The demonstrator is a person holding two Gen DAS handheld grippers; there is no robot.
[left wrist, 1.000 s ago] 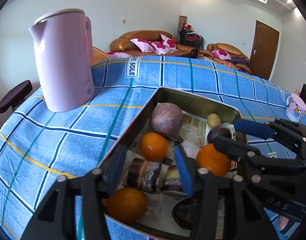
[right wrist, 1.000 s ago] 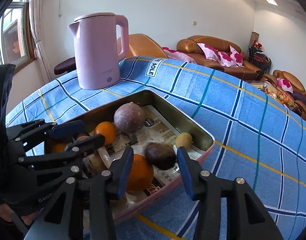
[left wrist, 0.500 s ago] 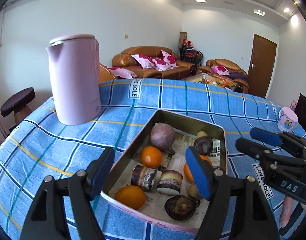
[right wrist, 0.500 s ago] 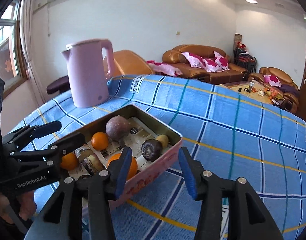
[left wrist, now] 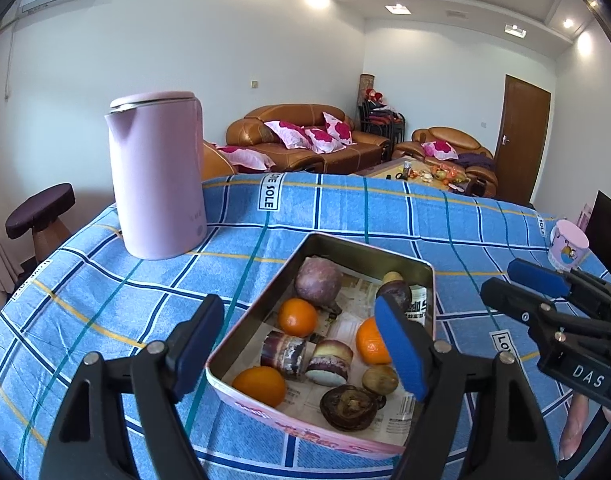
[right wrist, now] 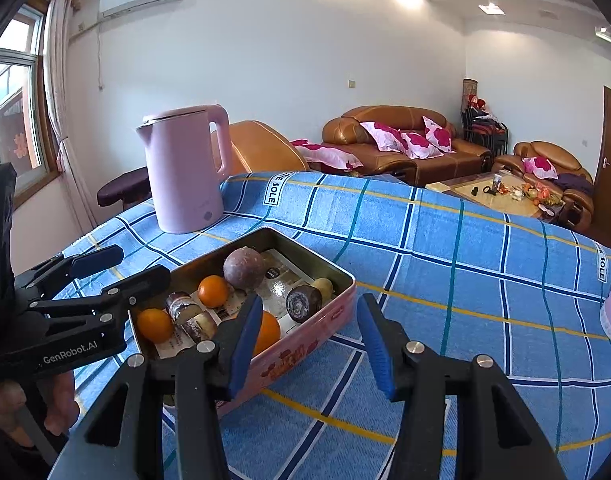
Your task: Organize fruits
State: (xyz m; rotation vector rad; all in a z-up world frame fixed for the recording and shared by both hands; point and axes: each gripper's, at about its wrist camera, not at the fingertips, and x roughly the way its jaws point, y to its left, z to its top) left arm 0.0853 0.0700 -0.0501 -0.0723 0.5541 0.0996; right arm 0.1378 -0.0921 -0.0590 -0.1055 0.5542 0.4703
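Blue checked cloth (left wrist: 345, 208) covers the counter. Left tongs (left wrist: 301, 346) hang spread and empty, their jaws having just been opening, over the shallow metal tin (left wrist: 361, 246) of oranges and dark fruits. Right tongs (right wrist: 305, 340) are parted, gripping nothing. Judged between picks; next, choose one fruit.

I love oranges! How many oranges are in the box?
3: orange beside the purple fruit, orange in the near corner, orange partly hidden behind a gripper finger.
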